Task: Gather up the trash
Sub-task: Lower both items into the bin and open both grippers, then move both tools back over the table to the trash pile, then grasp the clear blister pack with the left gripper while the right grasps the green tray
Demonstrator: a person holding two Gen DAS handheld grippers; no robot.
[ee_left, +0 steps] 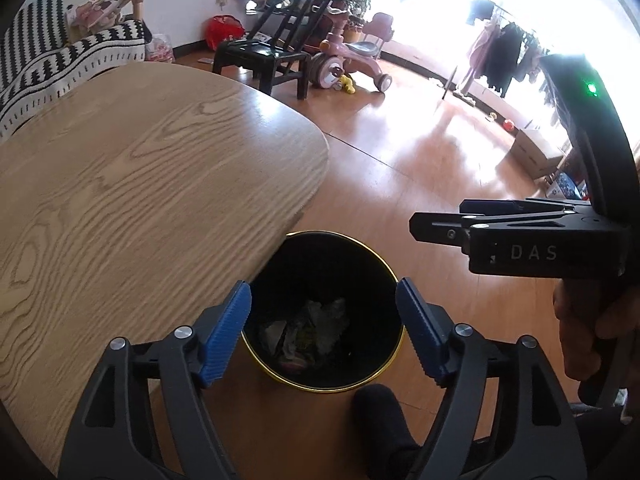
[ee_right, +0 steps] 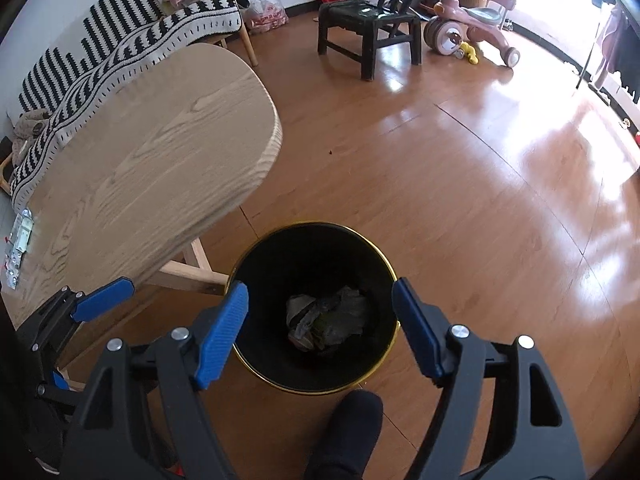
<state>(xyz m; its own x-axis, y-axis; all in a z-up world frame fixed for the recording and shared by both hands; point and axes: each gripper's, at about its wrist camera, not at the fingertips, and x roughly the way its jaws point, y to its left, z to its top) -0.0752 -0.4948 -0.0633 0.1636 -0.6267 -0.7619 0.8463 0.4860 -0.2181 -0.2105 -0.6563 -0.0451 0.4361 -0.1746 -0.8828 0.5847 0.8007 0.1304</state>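
Both grippers held above the bin (ee_left: pixel 324 312), a black can with a gold rim, standing on the floor just beside the table (ee_left: pixel 140 184) edge. Left gripper (ee_left: pixel 324 328) fingers spread wide, nothing between the blue pads (ee_left: pixel 226 332). Right gripper (ee_right: pixel 320 328) likewise spread and empty. Trash (ee_right: pixel 328 320), crumpled paper and wrappers, lying at the bottom of the bin.

Judged step: release done over the bin, or a check before the next pickup. To do well: keep fingers spread until clear of the rim, lift straight up from the bin, avoid clipping the table edge, mind the dark-socked foot (ee_right: pixel 352 428) touching the bin's near side.

Left view only: right gripper seen side-on, to the right of the bin. Right view only: table leg frame (ee_right: pixel 192 268) left of the bin, small foil packet (ee_right: pixel 18 248) on the table's far-left edge, possibly remaining trash; left gripper's blue pad low left of the bin.
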